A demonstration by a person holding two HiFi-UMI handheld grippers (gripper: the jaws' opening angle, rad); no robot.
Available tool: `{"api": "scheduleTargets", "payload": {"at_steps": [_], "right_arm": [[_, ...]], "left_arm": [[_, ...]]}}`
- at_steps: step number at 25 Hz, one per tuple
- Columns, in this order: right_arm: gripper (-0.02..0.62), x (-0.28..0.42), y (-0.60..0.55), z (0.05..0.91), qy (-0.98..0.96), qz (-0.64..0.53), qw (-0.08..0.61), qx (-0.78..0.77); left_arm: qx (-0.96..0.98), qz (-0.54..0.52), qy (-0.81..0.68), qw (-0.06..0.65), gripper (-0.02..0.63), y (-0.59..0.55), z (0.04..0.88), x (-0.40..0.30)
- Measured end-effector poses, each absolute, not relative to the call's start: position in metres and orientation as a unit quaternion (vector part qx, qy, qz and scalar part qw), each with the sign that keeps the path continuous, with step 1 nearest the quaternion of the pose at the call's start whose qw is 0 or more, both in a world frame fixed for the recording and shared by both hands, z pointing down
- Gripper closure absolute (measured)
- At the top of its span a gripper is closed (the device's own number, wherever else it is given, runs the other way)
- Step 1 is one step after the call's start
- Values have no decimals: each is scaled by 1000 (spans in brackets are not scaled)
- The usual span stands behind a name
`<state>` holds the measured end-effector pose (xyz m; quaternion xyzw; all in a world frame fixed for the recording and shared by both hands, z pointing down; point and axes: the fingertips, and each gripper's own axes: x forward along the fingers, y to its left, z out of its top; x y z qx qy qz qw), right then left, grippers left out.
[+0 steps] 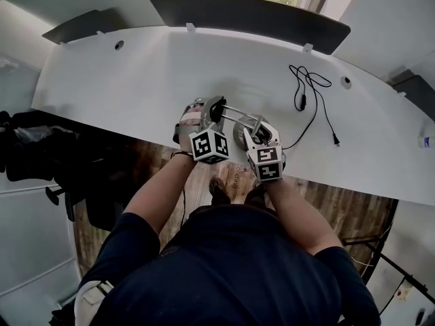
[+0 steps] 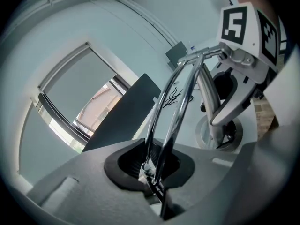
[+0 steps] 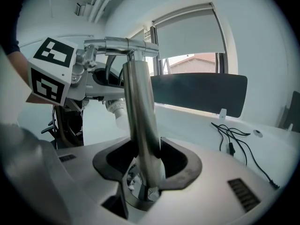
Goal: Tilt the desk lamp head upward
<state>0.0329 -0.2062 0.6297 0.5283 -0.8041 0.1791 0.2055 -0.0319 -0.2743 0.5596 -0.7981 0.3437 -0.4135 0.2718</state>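
A chrome desk lamp stands near the front edge of the white desk (image 1: 136, 80). Its round base (image 1: 240, 138) sits under my right gripper (image 1: 258, 132), which is shut on the upright pole (image 3: 140, 121). From the joint at the top of the pole, twin chrome rods (image 2: 176, 107) run to my left gripper (image 2: 157, 168), whose jaws are shut on them. The grey lamp head (image 1: 215, 109) shows just beyond the left gripper (image 1: 206, 119). Each gripper's marker cube appears in the other's view. The lamp base (image 2: 206, 134) is also in the left gripper view.
A loose black cable (image 1: 309, 97) lies on the desk to the right of the lamp. A dark panel (image 1: 251, 15) runs along the desk's back edge below a window. A wooden floor and dark objects (image 1: 41, 155) lie left of the person.
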Motion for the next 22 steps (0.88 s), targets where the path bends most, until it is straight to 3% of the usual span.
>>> {"api": "scheduleTargets", "payload": {"at_steps": [10, 22], "right_arm": [[420, 31, -206, 630, -810, 178, 219, 513], [420, 31, -208, 631, -817, 172, 225, 502]], "left_arm": [[-739, -456, 326, 374, 560, -274, 516, -35], [-682, -521, 306, 413, 545, -270, 495, -32]]}}
